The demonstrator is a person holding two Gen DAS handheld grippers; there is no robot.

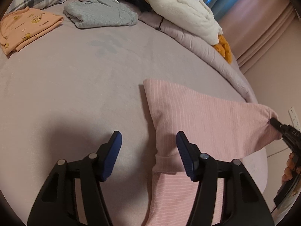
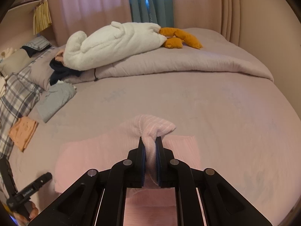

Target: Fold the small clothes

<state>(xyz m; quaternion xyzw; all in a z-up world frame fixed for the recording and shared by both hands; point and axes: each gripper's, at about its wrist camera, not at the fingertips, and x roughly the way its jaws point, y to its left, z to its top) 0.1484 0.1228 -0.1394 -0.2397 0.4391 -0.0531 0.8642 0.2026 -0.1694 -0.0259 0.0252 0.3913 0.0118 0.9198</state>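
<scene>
A pink striped garment (image 1: pixel 197 116) is spread on the bed (image 1: pixel 75 94), at its near edge. One bunched corner is clamped between the pads of the right gripper (image 2: pixel 150 146) and held raised off the sheet; in the left wrist view that gripper (image 1: pixel 274 122) is seen at the garment's far right corner. The left gripper (image 1: pixel 148 137) is released, its blue pads (image 1: pixel 114 150) apart, with the garment's left edge lying beneath the gap and nothing gripped. A folded orange shirt (image 1: pixel 28 24) and a folded grey garment (image 1: pixel 101 13) are laid near the pillows. A white plush (image 2: pixel 112 43) is rested on the rolled duvet (image 2: pixel 188 64).
</scene>
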